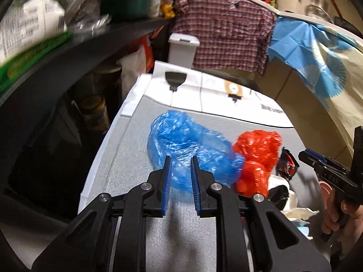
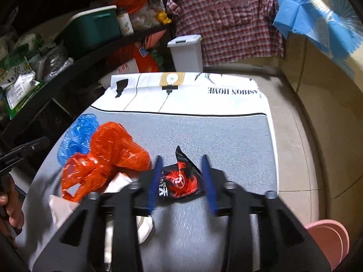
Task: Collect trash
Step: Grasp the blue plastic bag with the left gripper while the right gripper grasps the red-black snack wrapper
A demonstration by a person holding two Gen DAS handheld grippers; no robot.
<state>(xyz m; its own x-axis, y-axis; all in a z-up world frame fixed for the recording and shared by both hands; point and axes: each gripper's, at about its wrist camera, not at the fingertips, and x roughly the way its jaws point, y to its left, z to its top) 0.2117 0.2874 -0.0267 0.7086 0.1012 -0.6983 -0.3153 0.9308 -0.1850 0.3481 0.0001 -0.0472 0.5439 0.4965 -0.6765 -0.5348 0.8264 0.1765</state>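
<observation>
Lying on a grey cloth-covered table (image 2: 204, 131) are the items of trash: a crumpled blue plastic bag (image 1: 188, 145), a crumpled red plastic bag (image 1: 256, 158) touching its right side, a black-and-red snack wrapper (image 2: 181, 179), and white crumpled paper (image 2: 65, 206) near the table's near edge. Left wrist view: the left gripper (image 1: 180, 163) hangs over the near end of the blue plastic bag, jaws apart by a narrow gap, bag seen between them, pads not visibly pressing on it; the right gripper appears at the frame's right edge, held by a hand (image 1: 340, 215); the wrapper is only a sliver beyond the red bag. Right wrist view: the right gripper (image 2: 181, 165) has its jaws apart, wide, the wrapper lying between them with room either side; motion blur softens the fingers. This view alone shows the table's right edge, bare tiled floor (image 2: 295, 158) beyond it, and a pink object (image 2: 329, 240) at lower right. Both views show a white lidded bin (image 2: 186, 52) on the floor past the far table edge, a plaid shirt (image 2: 226, 18) hanging behind it, and dark shelving (image 2: 68, 72) crowding the table's left side. The far and right parts of the tabletop are bare; the trash clusters at the near left.
</observation>
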